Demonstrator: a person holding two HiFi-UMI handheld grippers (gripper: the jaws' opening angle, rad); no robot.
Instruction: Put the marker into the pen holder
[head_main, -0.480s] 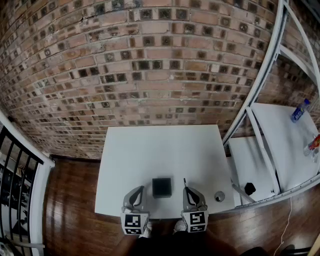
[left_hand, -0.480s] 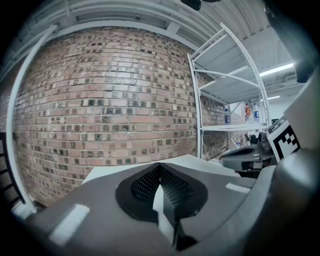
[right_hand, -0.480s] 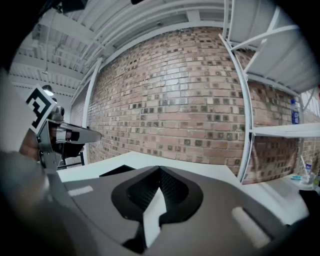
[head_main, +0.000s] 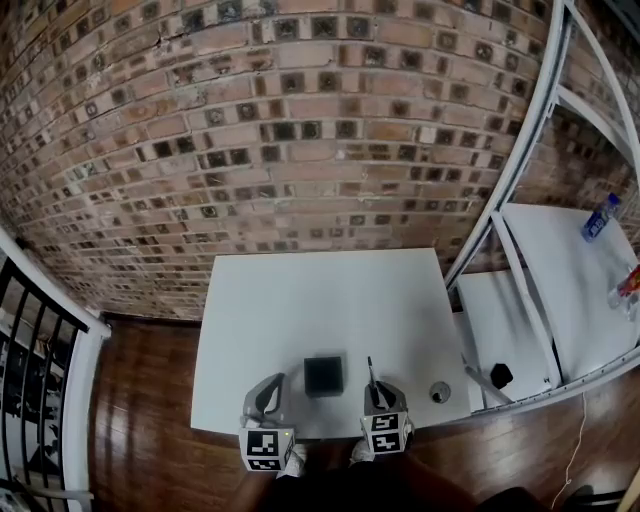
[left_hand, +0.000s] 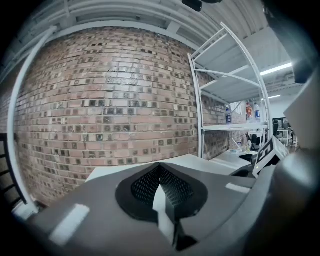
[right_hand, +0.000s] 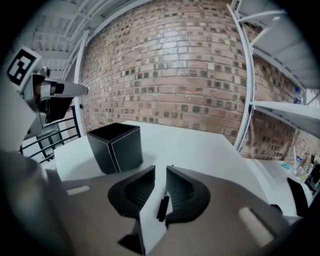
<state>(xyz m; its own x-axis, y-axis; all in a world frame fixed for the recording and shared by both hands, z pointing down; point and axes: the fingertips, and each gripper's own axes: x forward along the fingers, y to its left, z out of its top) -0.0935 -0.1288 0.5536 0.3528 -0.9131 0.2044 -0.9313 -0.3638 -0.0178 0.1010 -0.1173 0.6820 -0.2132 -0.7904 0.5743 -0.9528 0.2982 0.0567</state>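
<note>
A black square pen holder (head_main: 323, 376) stands open-topped near the front edge of the white table (head_main: 320, 300). In the right gripper view the pen holder (right_hand: 116, 147) is ahead to the left. A thin black marker (head_main: 370, 372) lies on the table to the holder's right. My right gripper (head_main: 378, 386) sits over the marker's near end, open by a narrow gap. The marker (right_hand: 162, 207) shows in that gap close to the right jaw of my right gripper (right_hand: 160, 171). My left gripper (head_main: 274, 382) is left of the holder. In its own view the left gripper (left_hand: 160, 167) is shut and empty.
A small round metal object (head_main: 439, 392) lies at the table's front right corner. A white shelf frame (head_main: 520, 170) stands to the right, carrying a bottle (head_main: 600, 220). A brick wall (head_main: 300, 130) rises behind the table. A black railing (head_main: 30, 330) is at the left.
My right gripper has shifted slightly left and tilted a little. The left gripper, the marker and the holder have hardly moved.
</note>
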